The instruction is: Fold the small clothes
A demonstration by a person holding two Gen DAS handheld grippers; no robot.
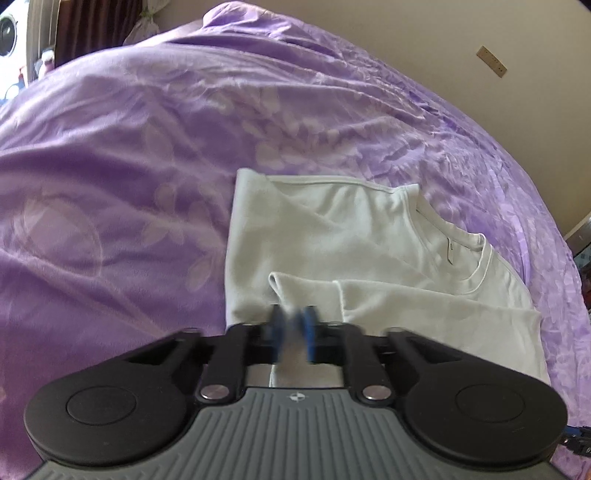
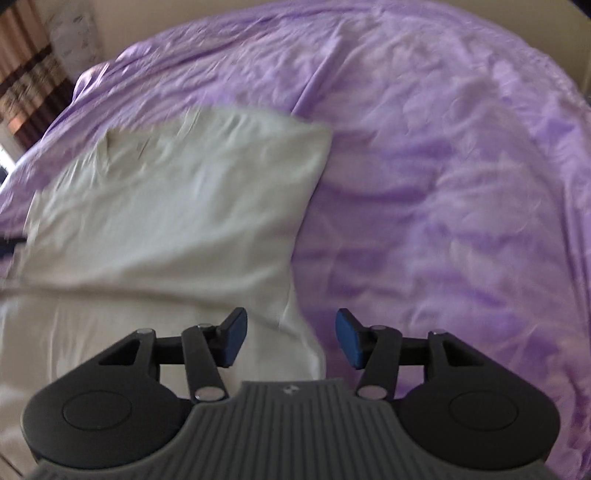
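Note:
A small white T-shirt [image 1: 332,236] lies partly folded on a purple bedspread [image 1: 129,166], its collar toward the right in the left wrist view. My left gripper [image 1: 293,328] is shut on a fold of the shirt's near edge, with cloth pinched between the blue pads. In the right wrist view the same shirt [image 2: 166,206] fills the left half, and the view is blurred. My right gripper [image 2: 291,339] is open and empty, hovering over the shirt's right edge, with one blue pad over cloth and the other over the bedspread [image 2: 443,184].
The bedspread is wrinkled and covers the whole bed. A beige wall [image 1: 517,55] lies beyond the bed on the right. Curtains [image 2: 33,70] and a white appliance [image 1: 9,31] stand past the bed's far left corner.

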